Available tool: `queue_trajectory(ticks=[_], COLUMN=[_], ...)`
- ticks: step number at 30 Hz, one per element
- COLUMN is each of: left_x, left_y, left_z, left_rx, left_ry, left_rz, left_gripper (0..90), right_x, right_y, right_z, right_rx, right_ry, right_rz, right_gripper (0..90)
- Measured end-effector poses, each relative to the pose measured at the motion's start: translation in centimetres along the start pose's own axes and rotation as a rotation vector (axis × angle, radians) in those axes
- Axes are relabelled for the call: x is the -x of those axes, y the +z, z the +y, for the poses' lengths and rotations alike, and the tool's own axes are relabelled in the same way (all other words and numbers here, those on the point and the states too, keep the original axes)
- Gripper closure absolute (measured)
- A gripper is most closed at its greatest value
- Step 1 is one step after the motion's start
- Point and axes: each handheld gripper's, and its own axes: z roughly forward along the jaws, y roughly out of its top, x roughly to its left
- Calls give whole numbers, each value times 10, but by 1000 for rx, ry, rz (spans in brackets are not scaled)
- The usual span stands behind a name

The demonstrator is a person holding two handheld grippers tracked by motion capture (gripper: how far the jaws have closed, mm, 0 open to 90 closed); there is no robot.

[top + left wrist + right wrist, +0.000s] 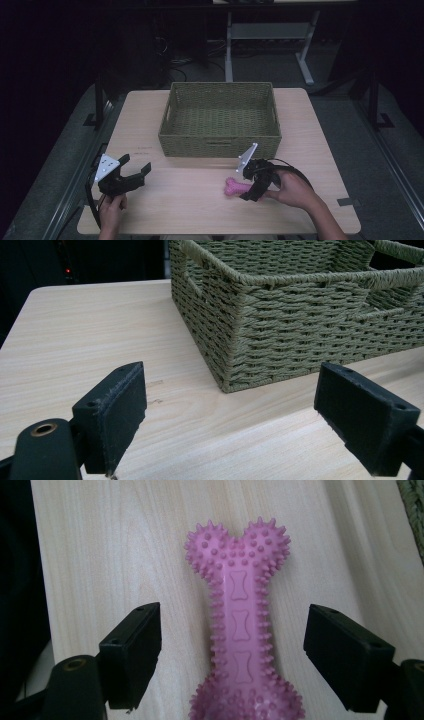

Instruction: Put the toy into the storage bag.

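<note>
Wicker basket (220, 120), green and rectangular, sits at the far middle of a pale wooden table (150, 125). Just in front of the basket's right corner lies a pink spiked bone toy (240, 630), flat on the wood. The right gripper (252, 187) straddles it, jaws wide, not touching. The left gripper (135, 170) hovers near the basket's front left corner, jaws wide, holding nothing.

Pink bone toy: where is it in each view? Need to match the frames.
High view: the pink bone toy lies right of centre on the table, before the basket, at the right tool.
Left gripper view: not in it.
Right gripper view: centre, between the open jaws.
Shared landmark: the woven basket.
</note>
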Motion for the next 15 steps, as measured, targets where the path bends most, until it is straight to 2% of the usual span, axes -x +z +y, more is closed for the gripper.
queue_trajectory(ticks=[15], left_x=[-1], left_y=[-1], left_z=[0], left_rx=[3], left_ry=[-6], left_rz=[1], left_gripper=[130], right_x=[3], right_y=[12], right_z=[4], right_rx=[-55], right_ry=[-13], right_rz=[4], right_gripper=[331])
